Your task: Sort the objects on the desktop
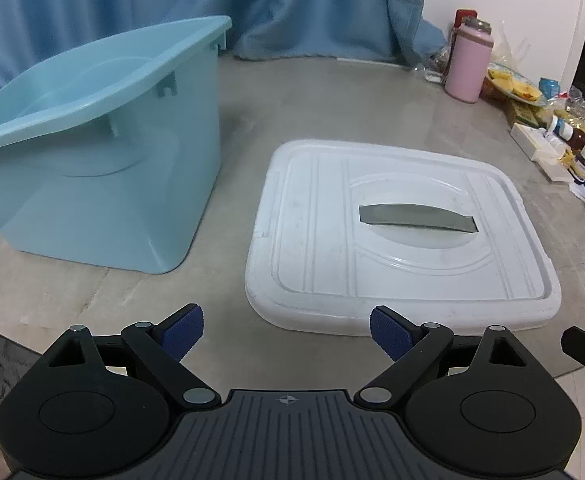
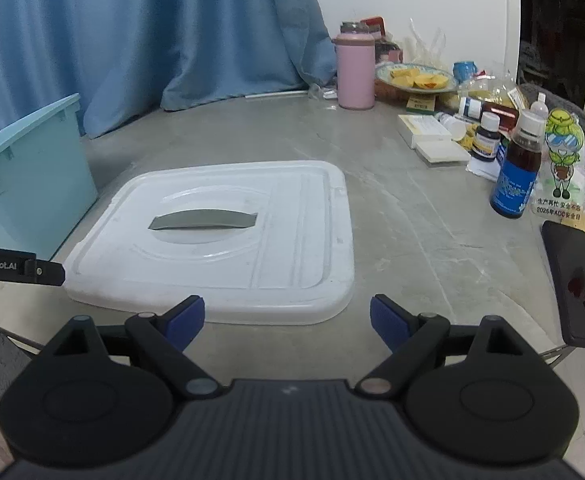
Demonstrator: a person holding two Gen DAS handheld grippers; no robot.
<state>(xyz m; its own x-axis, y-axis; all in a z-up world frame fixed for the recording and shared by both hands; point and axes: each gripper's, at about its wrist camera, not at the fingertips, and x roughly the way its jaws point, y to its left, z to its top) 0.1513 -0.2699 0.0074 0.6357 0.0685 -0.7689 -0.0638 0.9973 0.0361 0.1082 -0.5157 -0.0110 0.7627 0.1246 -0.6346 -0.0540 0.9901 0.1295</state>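
Observation:
A light blue plastic bin [image 1: 92,168] stands open on the grey table at the left; its corner shows in the right wrist view [image 2: 24,176]. Its white lid [image 1: 396,236] with a grey handle lies flat on the table beside it, also in the right wrist view [image 2: 228,236]. My left gripper [image 1: 286,330] is open and empty, just short of the lid's near edge. My right gripper [image 2: 286,326] is open and empty, at the lid's near right corner. Bottles, among them a dark one with a blue label [image 2: 518,172], stand at the right.
A pink tumbler [image 2: 354,72], a plate of yellow fruit [image 2: 416,78], white boxes [image 2: 432,136], small bottles and a cartoon stand [image 2: 562,168] crowd the far right. A black phone [image 2: 578,284] lies at the right table edge. A blue curtain [image 2: 132,40] hangs behind.

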